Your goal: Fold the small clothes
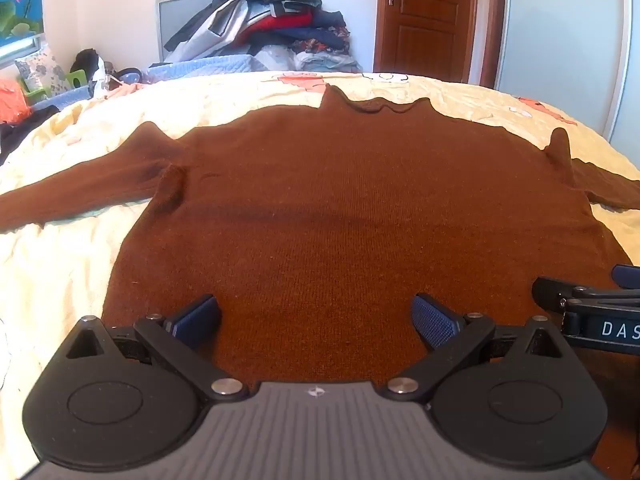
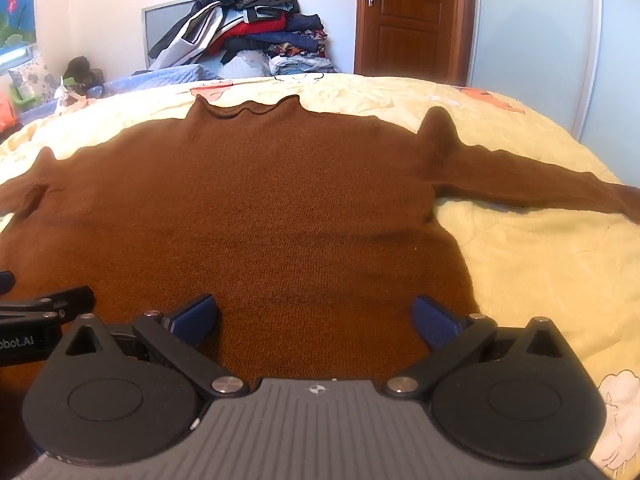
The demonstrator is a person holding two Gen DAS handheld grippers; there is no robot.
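Observation:
A brown knitted sweater [image 1: 340,208] lies flat on the bed, collar at the far side, both sleeves spread out sideways. It also shows in the right wrist view [image 2: 280,208]. My left gripper [image 1: 316,320] is open and empty, held just above the sweater's near hem, left of centre. My right gripper [image 2: 316,320] is open and empty above the hem's right part. The right gripper shows at the right edge of the left wrist view [image 1: 592,312]; the left gripper shows at the left edge of the right wrist view [image 2: 40,312].
The bed has a pale yellow cover [image 1: 60,280] with cartoon prints [image 2: 540,260]. A heap of clothes [image 1: 272,20] is stacked against the far wall. A wooden door [image 1: 424,16] and a wardrobe [image 2: 532,32] stand at the back right. Clutter [image 1: 40,80] lies at the far left.

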